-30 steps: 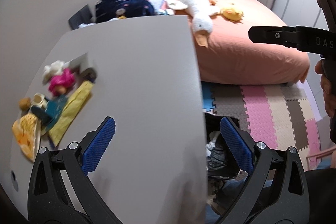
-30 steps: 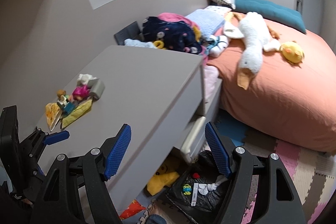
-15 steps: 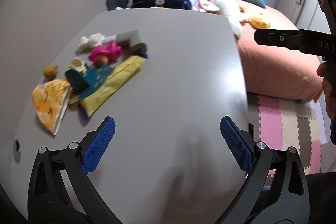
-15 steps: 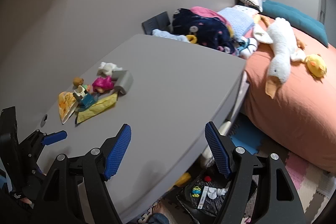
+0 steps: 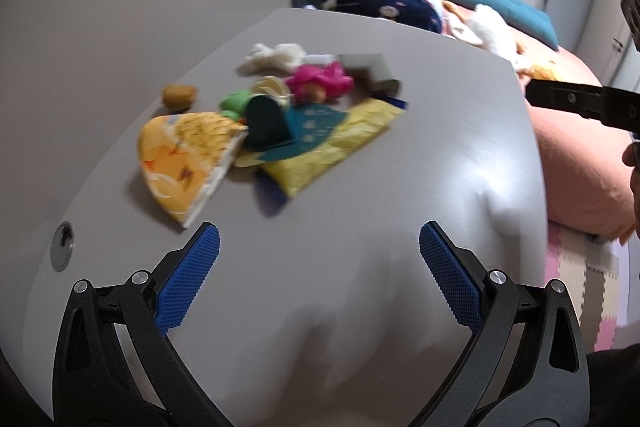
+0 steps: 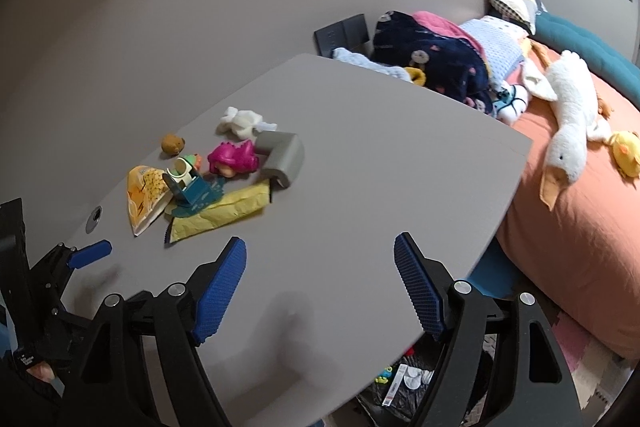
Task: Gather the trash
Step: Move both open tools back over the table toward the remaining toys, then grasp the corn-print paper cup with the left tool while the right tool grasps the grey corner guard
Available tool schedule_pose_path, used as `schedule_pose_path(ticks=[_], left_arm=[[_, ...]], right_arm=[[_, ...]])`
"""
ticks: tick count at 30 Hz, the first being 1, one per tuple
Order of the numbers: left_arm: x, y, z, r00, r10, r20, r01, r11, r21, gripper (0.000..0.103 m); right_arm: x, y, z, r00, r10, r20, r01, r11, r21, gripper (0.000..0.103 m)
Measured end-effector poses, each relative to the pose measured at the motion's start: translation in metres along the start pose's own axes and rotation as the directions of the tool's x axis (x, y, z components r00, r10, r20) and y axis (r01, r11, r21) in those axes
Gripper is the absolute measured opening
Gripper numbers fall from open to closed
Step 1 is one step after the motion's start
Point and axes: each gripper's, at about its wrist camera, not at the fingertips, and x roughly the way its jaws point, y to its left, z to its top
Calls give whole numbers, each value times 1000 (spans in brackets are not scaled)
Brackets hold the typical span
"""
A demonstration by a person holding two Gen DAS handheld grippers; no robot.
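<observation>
Both grippers, left gripper (image 5: pixel 319 257) spread empty and right gripper (image 6: pixel 320 259) with empty fingers opening, hover over a grey table (image 6: pixel 380 163) near yellow wrappers (image 6: pixel 224 211).

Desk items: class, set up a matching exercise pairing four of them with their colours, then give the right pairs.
Things:
1. Doll hair
2. Flat wrapper
3. Corner block
4. Crumpled tissue

Colours:
A. White
B. Grey
C. Pink
D. Yellow

Pairs: 1-C, 2-D, 3-B, 4-A
</observation>
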Motion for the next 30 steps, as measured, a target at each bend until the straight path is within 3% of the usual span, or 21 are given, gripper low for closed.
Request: schedule_pose_path(ticks=[10,22,30], left_arm=[[14,41,5,997,74,-9,-74,997,16,96],[39,83,26,997,66,-29,-67,998,-13,96],[59,94,39,997,65,-50,-64,998,25,96]], right_arm=[[24,19,17,1000,8,-21,-8,1000,-12,87],[67,34,39,998,-3,-65,2,1000,-14,87],[94,36,50,995,-19,-95,17,1000,-18,87]])
